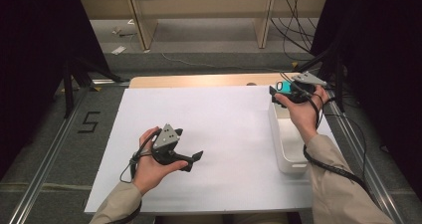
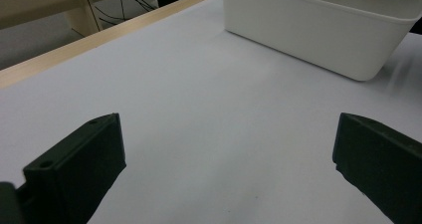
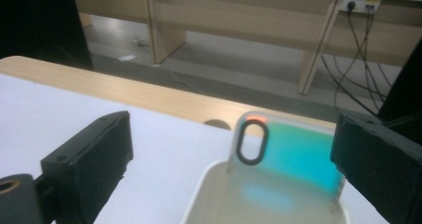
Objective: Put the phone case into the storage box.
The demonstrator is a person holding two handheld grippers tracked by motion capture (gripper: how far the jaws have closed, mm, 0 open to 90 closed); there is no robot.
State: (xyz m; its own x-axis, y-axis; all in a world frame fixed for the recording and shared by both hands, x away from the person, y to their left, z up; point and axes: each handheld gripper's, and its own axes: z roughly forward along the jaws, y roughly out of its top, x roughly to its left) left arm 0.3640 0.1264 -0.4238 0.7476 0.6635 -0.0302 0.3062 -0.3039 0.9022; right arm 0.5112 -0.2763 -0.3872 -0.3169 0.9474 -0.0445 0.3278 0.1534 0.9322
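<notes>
Right gripper view, teal phone case (image 3: pixel 293 157) between right hand-held gripper (image 3: pixel 229 154) jaws

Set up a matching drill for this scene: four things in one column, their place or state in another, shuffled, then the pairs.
1. phone case
2. white bin
3. left gripper
4. right gripper

a. open, over the bare white sheet
b. at the table's right edge
c. above the bin's far end
d. teal, standing inside the bin

Pairs: 1-d, 2-b, 3-a, 4-c
</notes>
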